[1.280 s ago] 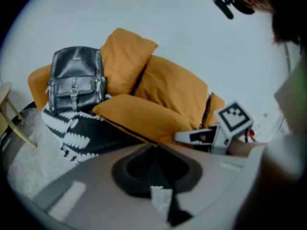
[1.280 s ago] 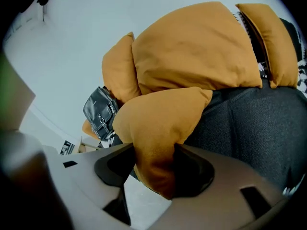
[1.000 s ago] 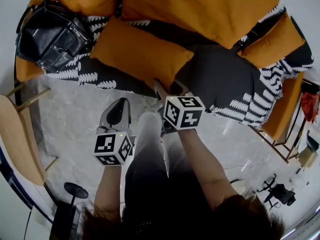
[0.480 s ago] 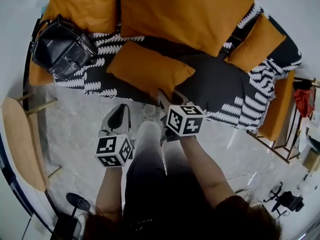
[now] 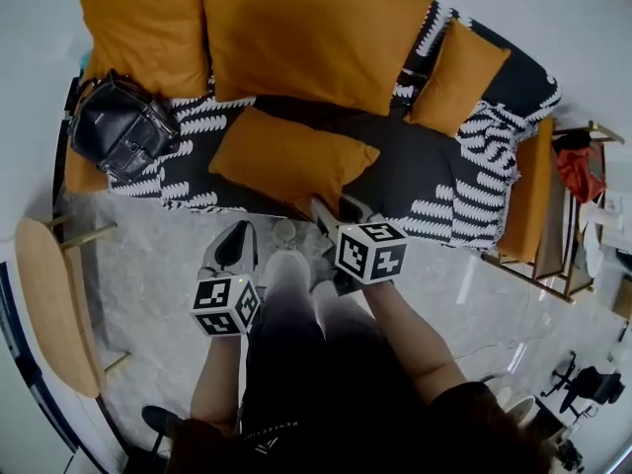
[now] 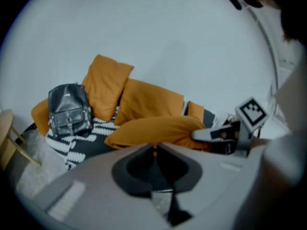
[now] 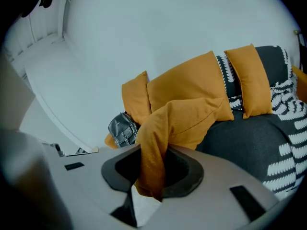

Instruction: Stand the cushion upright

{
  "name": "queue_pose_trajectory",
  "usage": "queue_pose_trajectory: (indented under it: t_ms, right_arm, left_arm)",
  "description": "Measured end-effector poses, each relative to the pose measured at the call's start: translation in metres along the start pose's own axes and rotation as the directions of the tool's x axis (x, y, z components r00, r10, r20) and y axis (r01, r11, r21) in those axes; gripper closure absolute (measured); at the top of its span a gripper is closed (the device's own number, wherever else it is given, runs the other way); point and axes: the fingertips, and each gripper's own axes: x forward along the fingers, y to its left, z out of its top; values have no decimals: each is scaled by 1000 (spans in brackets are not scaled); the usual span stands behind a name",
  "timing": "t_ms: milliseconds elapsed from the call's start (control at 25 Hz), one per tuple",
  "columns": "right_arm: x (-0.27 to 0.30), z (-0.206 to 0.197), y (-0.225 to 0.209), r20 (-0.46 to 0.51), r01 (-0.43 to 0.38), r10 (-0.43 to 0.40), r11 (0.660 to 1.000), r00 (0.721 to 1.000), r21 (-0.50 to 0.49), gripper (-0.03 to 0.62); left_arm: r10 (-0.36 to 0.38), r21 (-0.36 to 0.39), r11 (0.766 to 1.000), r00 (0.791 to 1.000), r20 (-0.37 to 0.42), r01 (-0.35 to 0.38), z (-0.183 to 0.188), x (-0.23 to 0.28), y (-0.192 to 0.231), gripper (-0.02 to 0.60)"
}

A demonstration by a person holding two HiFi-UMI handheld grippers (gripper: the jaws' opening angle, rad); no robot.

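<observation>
- The right gripper (image 7: 153,153) is clamped on a corner of the orange cushion (image 5: 291,161). Its jaws have just been closing, and a fold of the orange cloth hangs down between them in the right gripper view.
- The cushion lies on the dark seat of the sofa (image 5: 420,171), near the middle of the head view. Its lower right corner points toward the bottom of the frame, where the right gripper holds it. In the right gripper view the held corner is drawn out from the rest of the cushion toward the jaws.
- The left gripper (image 6: 154,148) has its jaws together with nothing between them. In the head view it hangs over the grey floor (image 5: 148,265), below and to the left of the cushion and clear of it.
- Each gripper carries a cube with square markers. The two cubes sit side by side in the lower middle of the head view.
- Two large orange back cushions (image 5: 311,38) stand along the top of the head view, and a smaller orange cushion (image 5: 456,75) leans at the upper right.
- A black-and-white patterned throw (image 5: 494,156) covers parts of the sofa at its left and right ends.
- A black handbag (image 5: 123,131) sits on the left end of the seat, left of the cushion and apart from it.
- A wooden table (image 5: 54,304) shows at the left edge of the head view.
- The person's forearms and dark trousers fill the bottom centre of the head view.
</observation>
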Motion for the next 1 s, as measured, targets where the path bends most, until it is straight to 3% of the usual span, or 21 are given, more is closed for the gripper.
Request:
queue_pose_trajectory:
  t_ms: [320,680,1000]
  right_arm:
    - [-74,1,-8,37,3,-3,1000,999,-14,496]
    - [-142,-8,-21,54,40,-37,998,998,-49,494]
    - [-198,-19,-42,84,95,-88,992,993,-77,494]
  left_arm:
    - [-70,94,993,997,17,68,17,-15,-57,552]
    - [-163,187,970,986,21,156,23,-32,-115,552]
    - [-268,254,932,964,3,258,10,-44,-175,552]
